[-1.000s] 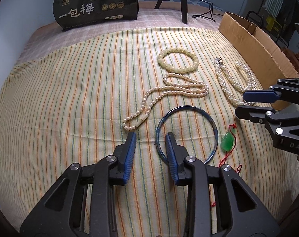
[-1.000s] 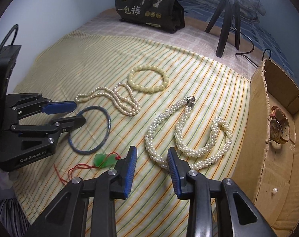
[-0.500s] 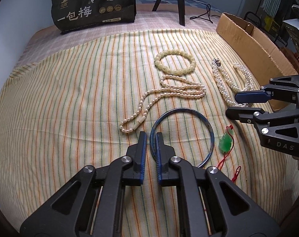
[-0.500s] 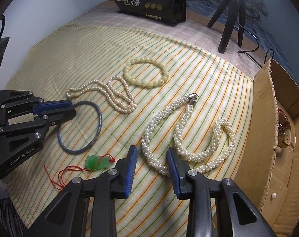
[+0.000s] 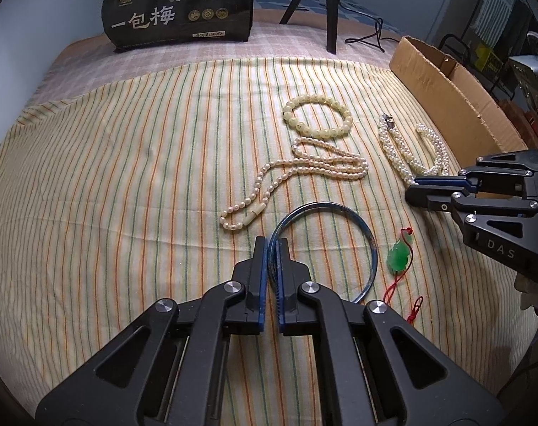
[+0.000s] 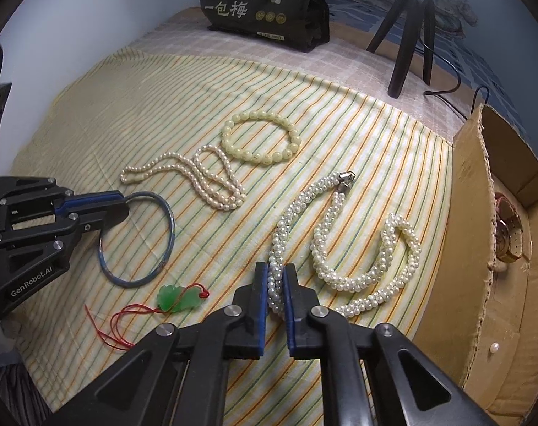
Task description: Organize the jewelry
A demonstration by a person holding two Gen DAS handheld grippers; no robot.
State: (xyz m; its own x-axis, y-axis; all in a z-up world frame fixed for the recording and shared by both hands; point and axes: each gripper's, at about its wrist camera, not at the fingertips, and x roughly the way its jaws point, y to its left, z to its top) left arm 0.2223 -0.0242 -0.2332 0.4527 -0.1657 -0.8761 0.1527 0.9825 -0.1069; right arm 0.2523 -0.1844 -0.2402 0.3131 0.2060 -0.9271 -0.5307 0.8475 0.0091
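My left gripper [image 5: 271, 248] is shut on the near left rim of a thin blue bangle [image 5: 361, 227], which lies on the striped cloth; the same grip shows in the right wrist view [image 6: 121, 206]. My right gripper [image 6: 276, 277] is shut on the near end of a thick twisted white pearl necklace [image 6: 371, 277]; it shows in the left wrist view [image 5: 416, 186]. A thin pearl strand [image 5: 304, 170], a pale yellow bead bracelet [image 5: 316, 115] and a green pendant on red cord [image 5: 398, 257] lie loose on the cloth.
An open cardboard box [image 6: 482, 213] stands at the right edge of the cloth with a watch [image 6: 508, 227] and a loose pearl [image 6: 494, 348] inside. A black bag [image 5: 178, 7] and tripod legs [image 5: 331, 7] stand at the back.
Both grippers have shut: the left closed on the blue bangle's rim, the right closed on the thick pearl necklace's near end. Both moved slightly forward.
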